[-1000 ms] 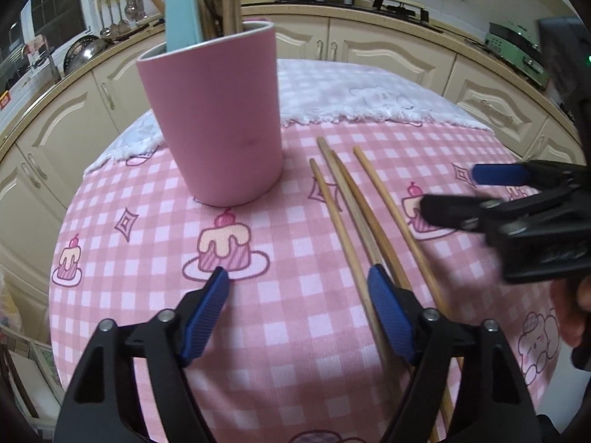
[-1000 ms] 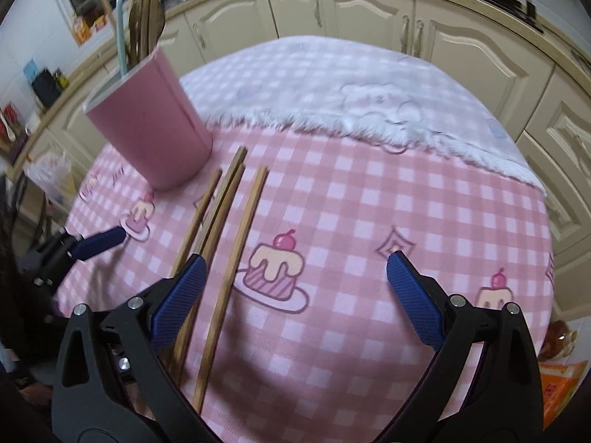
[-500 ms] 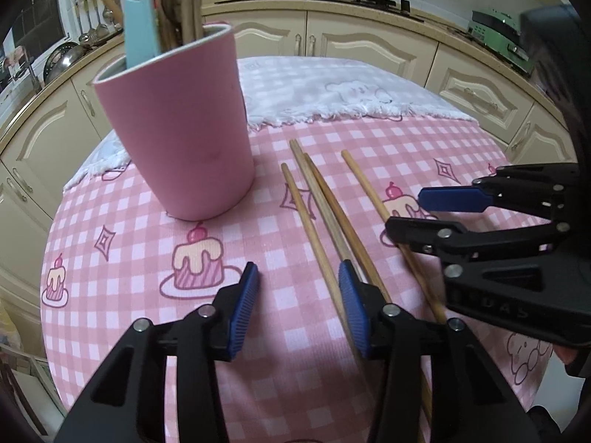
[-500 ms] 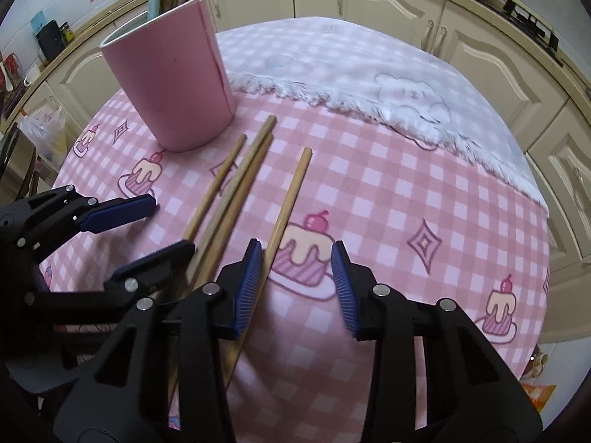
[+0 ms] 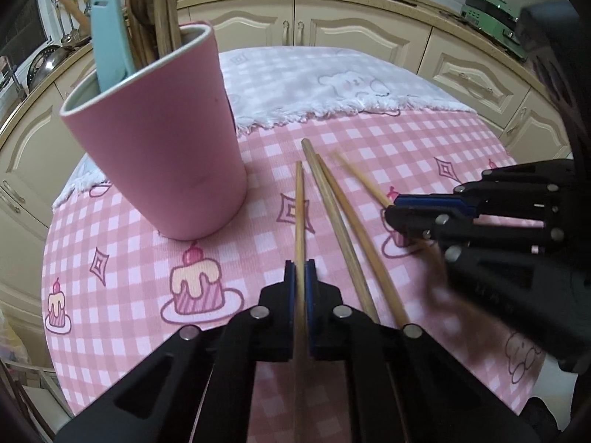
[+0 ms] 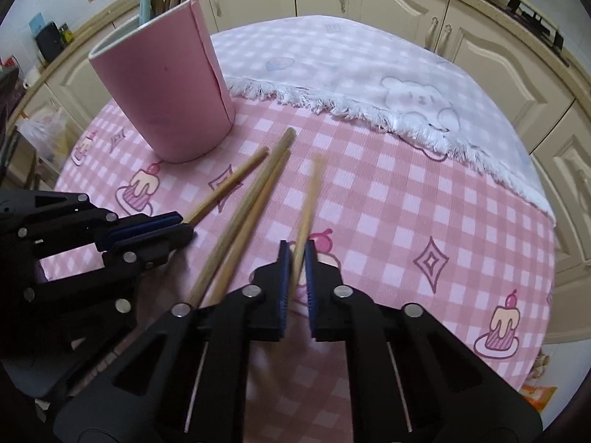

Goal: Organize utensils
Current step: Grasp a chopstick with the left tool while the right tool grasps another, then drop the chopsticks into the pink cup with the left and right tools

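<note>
on the left stands a pink cup (image 5: pixel 159 162) upright on the pink checked cloth (image 5: pixel 122 269). it holds a light blue utensil (image 5: pixel 109 26) and some wooden ones (image 5: pixel 155 18), all leaning up out of the rim.

just right of the cup, four wooden chopsticks lie spread like a fan on the cloth, with their far ends toward the white fringed cloth (image 5: pixel 314 81). the first chopstick (image 5: pixel 300 214) is the nearest to the cup, and the left gripper (image 5: pixel 301 277) has its blue pads pressed together on it, so this stick runs straight out between the two fingers. in the right wrist view this same stick (image 6: pixel 229 184) comes out of the closed left gripper (image 6: pixel 181 227) and points to the base of the cup (image 6: pixel 166 74).

next come the middle pair (image 5: pixel 340 229), two sticks lying side by side and nearly touching at the far ends. no gripper is on them.

the last chopstick (image 5: pixel 364 181) is on the right. the right gripper (image 6: pixel 295 258) has its jaws closed almost fully around this stick (image 6: pixel 308 203); the stick is blurred there, so i think it is pinched, but the contact with the right pad is not clear. in the left wrist view the right gripper (image 5: pixel 395 206) meets this stick from the side, above a cake drawing (image 5: pixel 400 236).
</note>
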The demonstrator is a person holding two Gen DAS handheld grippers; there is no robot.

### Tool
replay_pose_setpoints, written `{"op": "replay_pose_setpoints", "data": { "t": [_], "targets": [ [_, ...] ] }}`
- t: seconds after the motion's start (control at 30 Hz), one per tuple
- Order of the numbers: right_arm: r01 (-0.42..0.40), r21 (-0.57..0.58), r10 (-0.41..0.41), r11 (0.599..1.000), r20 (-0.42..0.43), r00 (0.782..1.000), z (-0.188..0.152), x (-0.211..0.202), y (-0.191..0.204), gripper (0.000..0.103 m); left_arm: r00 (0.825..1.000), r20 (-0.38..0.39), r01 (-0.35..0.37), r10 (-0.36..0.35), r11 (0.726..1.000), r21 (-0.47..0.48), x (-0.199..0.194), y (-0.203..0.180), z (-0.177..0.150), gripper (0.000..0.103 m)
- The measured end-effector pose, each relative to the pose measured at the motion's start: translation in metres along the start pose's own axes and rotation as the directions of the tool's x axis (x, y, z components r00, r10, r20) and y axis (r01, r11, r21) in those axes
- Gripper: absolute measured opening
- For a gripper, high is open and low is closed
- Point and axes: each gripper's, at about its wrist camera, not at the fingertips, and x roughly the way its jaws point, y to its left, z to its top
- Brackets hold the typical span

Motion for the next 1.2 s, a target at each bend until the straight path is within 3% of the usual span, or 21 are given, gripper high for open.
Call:
{"op": "replay_pose_setpoints", "data": {
  "t": [0.23, 0.43, 0.77, 0.87, 0.9, 0.97, 1.0, 1.03, 1.07, 1.13, 1.17, 1.2],
  "targets": [
    [-0.095, 0.053, 0.088, 0.994, 0.126, 0.988, 0.000, -0.030, -0.019, 0.006, 0.995, 0.090, 0.034, -0.029, 0.998, -0.045, -0.028, 0.005, -0.007, 0.005],
    [-0.169, 0.054, 0.151, 0.984, 0.245, 0.958, 0.003, -0.057, -0.029, 0.006, 0.978, 0.204, 0.052, -0.039, 0.997, -0.058, -0.061, 0.009, -0.010, 0.005],
    [-0.245, 0.046, 0.212, 0.968, 0.367, 0.906, 0.007, -0.088, -0.030, 0.006, 0.915, 0.403, 0.063, -0.025, 0.995, -0.081, -0.107, 0.014, -0.005, 0.005],
    [-0.209, 0.041, 0.188, 0.977, 0.299, 0.936, 0.011, -0.078, -0.025, 0.006, 0.917, 0.399, 0.053, -0.014, 0.995, -0.087, -0.107, 0.016, 0.000, 0.005],
    [-0.171, 0.040, 0.155, 0.985, 0.255, 0.955, 0.012, -0.069, -0.022, 0.007, 0.920, 0.392, 0.054, -0.015, 0.995, -0.089, -0.104, 0.015, 0.002, 0.005],
    [-0.126, 0.042, 0.115, 0.991, 0.201, 0.973, 0.010, -0.058, -0.020, 0.012, 0.924, 0.383, 0.058, -0.018, 0.994, -0.092, -0.102, 0.015, -0.001, 0.005],
    [-0.109, 0.039, 0.101, 0.993, 0.165, 0.981, 0.010, -0.049, -0.019, 0.027, 0.925, 0.380, 0.058, -0.020, 0.994, -0.089, -0.101, 0.014, -0.003, 0.005],
    [-0.102, 0.040, 0.095, 0.994, 0.152, 0.984, 0.009, -0.045, -0.018, 0.052, 0.926, 0.377, 0.058, -0.020, 0.994, -0.089, -0.100, 0.014, -0.005, 0.005],
    [-0.089, 0.033, 0.084, 0.995, 0.129, 0.988, 0.010, -0.036, -0.016, 0.057, 0.927, 0.375, 0.060, -0.022, 0.994, -0.089, -0.099, 0.014, -0.006, 0.005],
    [-0.065, 0.011, 0.064, 0.998, 0.095, 0.993, 0.012, -0.025, -0.011, 0.054, 0.929, 0.370, 0.059, -0.020, 0.994, -0.095, -0.097, 0.015, -0.008, 0.005],
    [-0.049, 0.000, 0.049, 0.999, 0.083, 0.995, 0.012, -0.020, -0.008, 0.048, 0.929, 0.370, 0.060, -0.020, 0.993, -0.097, -0.096, 0.015, -0.009, 0.005],
    [-0.021, -0.014, 0.022, 1.000, 0.062, 0.998, 0.014, -0.013, -0.005, 0.033, 0.928, 0.372, 0.062, -0.021, 0.993, -0.100, -0.097, 0.016, -0.009, 0.005]
  ]
}}
